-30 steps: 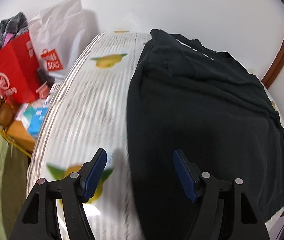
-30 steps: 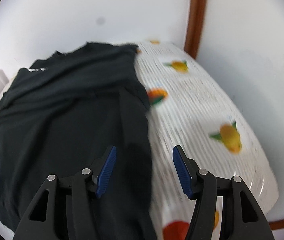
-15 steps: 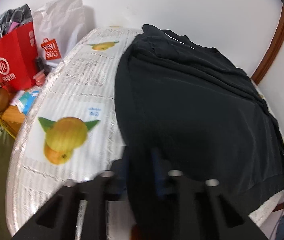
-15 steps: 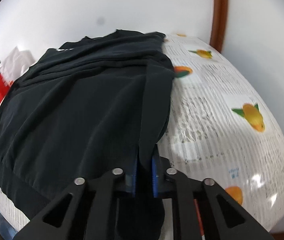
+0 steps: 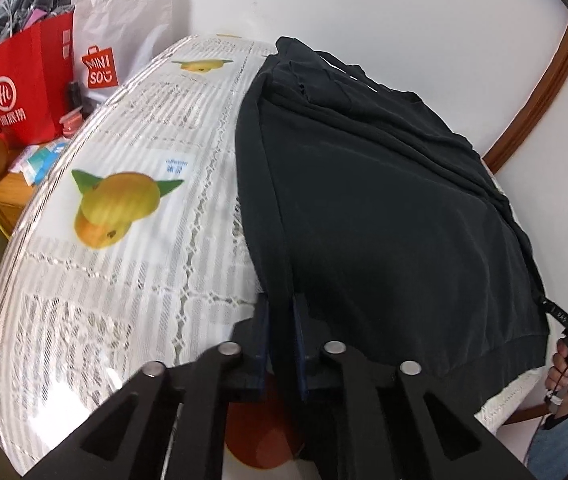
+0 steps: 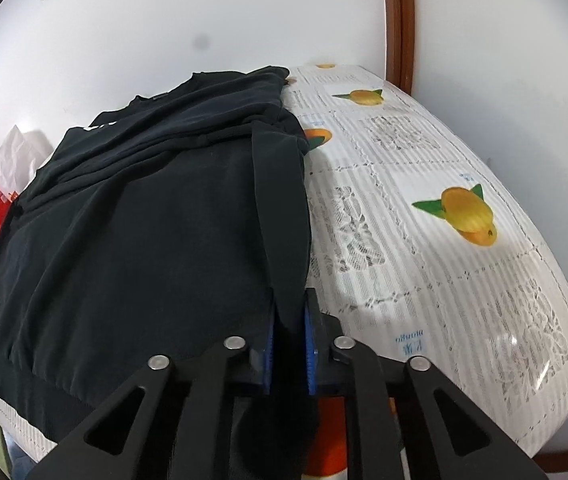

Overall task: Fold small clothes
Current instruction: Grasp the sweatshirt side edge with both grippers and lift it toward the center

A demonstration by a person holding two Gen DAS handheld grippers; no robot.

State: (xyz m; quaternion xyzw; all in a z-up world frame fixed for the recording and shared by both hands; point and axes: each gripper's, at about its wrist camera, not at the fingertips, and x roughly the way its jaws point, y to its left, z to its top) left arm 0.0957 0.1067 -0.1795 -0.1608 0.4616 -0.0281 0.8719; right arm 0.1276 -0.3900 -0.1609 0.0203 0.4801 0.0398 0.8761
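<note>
The black shirt lies spread on the table. The left gripper pinches its left edge, the right gripper its right edge; both jaws are narrow and opening slightly, with cloth between them.

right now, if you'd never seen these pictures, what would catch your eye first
A big black garment is spread over the table, with the left gripper and the right gripper each pinching a near side edge; both sets of jaws are easing open slightly with cloth between them. Next come the bright orange-fruit prints on the white tablecloth, and a red shopping bag beyond the table's left end.
</note>
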